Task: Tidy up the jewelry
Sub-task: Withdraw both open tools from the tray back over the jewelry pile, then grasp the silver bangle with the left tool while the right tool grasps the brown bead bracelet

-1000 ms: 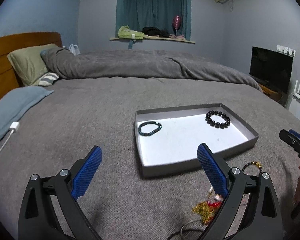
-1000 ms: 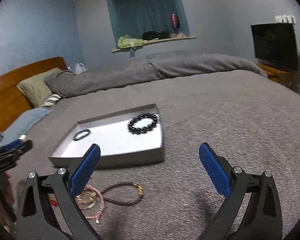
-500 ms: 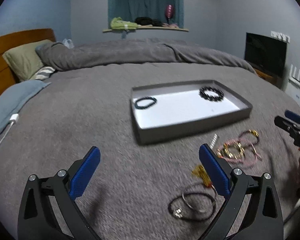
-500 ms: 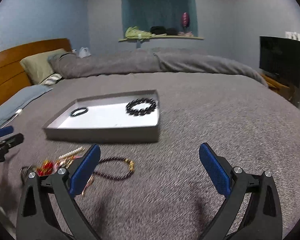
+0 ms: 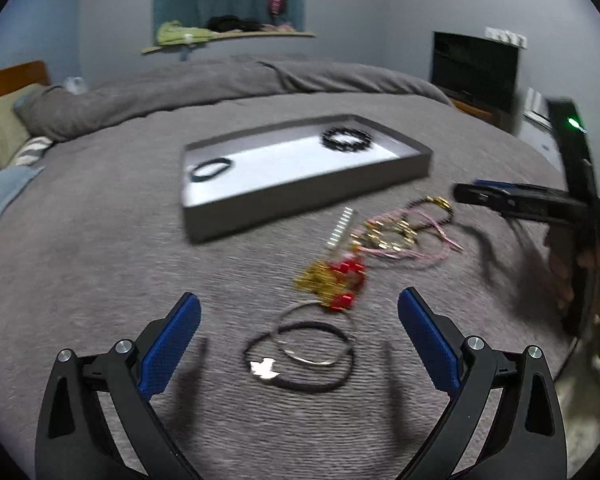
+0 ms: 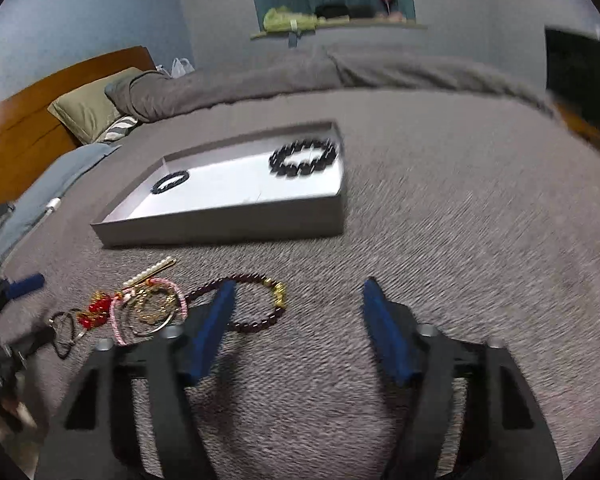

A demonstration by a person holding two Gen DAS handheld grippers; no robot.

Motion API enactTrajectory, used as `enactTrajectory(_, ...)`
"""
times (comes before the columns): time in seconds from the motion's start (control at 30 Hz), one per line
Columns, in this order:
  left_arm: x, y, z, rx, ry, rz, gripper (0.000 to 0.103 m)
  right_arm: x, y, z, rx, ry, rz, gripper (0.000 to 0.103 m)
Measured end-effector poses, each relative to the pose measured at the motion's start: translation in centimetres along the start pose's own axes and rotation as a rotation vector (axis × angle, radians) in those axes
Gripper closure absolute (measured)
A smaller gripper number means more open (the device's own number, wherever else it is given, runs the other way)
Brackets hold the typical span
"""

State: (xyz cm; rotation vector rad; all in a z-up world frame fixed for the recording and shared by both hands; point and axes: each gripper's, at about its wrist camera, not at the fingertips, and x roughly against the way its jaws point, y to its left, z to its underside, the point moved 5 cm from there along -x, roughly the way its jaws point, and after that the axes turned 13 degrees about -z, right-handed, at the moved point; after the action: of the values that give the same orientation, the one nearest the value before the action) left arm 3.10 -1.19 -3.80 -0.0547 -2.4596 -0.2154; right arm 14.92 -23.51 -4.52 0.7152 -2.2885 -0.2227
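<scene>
Jewelry lies in two groups on a grey bedspread (image 5: pixel 100 264). A shallow grey tray (image 5: pixel 300 196) with a white floor sits toward the far side. Inside it, a thin dark bracelet (image 5: pixel 211 169) lies at the left end and a chunky black beaded bracelet (image 5: pixel 346 139) lies at the right end, well apart from each other.

Loose pieces are scattered on the bedspread just near of the tray. From the left wrist view, a black cord loop (image 5: pixel 300 358) overlaps a thin silver bangle (image 5: pixel 312 334). Beyond them sits a red and gold tassel charm (image 5: pixel 332 278), then a tangle of pink cord and gold rings (image 5: pixel 396 240). A short pearl-studded hair clip (image 5: pixel 340 227) lies beside the tray's near wall. From the right wrist view, a dark red beaded bracelet with gold beads (image 6: pixel 256 300) lies to the right of that tangle.

Left gripper (image 5: pixel 298 346) hovers above the cord loop and bangle, its blue pads spread wide, holding nothing. Right gripper (image 6: pixel 296 334) is also spread apart and empty, its left pad overlapping the dark red bracelet in view. Both views are motion-blurred.
</scene>
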Motion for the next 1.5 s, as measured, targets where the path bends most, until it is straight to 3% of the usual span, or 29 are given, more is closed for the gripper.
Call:
enactTrajectory(0.1,-0.4,-0.6,0.2,-0.034,0.010,-0.004,0.008,-1.0,0.3,0.3,-0.009,0.032,-0.013,0.057)
enactTrajectory(0.2,-0.8,-0.6,0.4,-0.041,0.030,0.007,0.009,-1.4,0.5,0.4,-0.021,0.041,-0.027,0.059)
enactTrajectory(0.27,-1.1,-0.8,0.5,-0.057,0.042,0.004,0.019,-1.7,0.6,0.6,-0.025,0.050,-0.031,0.060)
enactTrajectory(0.33,-1.6,-0.9,0.8,-0.077,0.065,-0.007,0.023,-1.7,0.7,0.6,-0.024,0.056,-0.039,0.066)
enactTrajectory(0.6,-2.1,-1.2,1.2,-0.091,0.089,0.004,0.031,-1.9,0.8,0.7,-0.038,0.073,-0.076,0.073)
enactTrajectory(0.8,-1.9,-1.1,1.2,-0.085,0.099,0.036,0.052,-2.2,0.8,0.6,-0.055,0.078,-0.095,0.073)
enactTrajectory(0.93,-2.1,-1.0,1.1,-0.079,0.105,0.039,0.052,-2.7,1.0,0.6,-0.046,0.090,-0.080,0.074)
enactTrajectory(0.97,-2.1,-1.1,1.1,-0.082,0.103,0.037,0.052,-2.7,0.9,0.6,-0.045,0.090,-0.069,0.077)
enactTrajectory(1.03,-1.9,-1.1,1.0,-0.086,0.096,0.035,0.053,-2.6,0.6,0.5,-0.060,0.082,-0.063,0.091)
enactTrajectory(1.1,-1.6,-0.9,0.8,-0.082,0.080,0.033,0.053,-2.4,0.0,0.4,-0.093,0.066,-0.078,0.095)
enactTrajectory(1.5,0.4,0.5,-1.1,-0.037,-0.025,0.001,0.053,1.4,0.1,-1.5,-0.082,-0.101,-0.063,0.096)
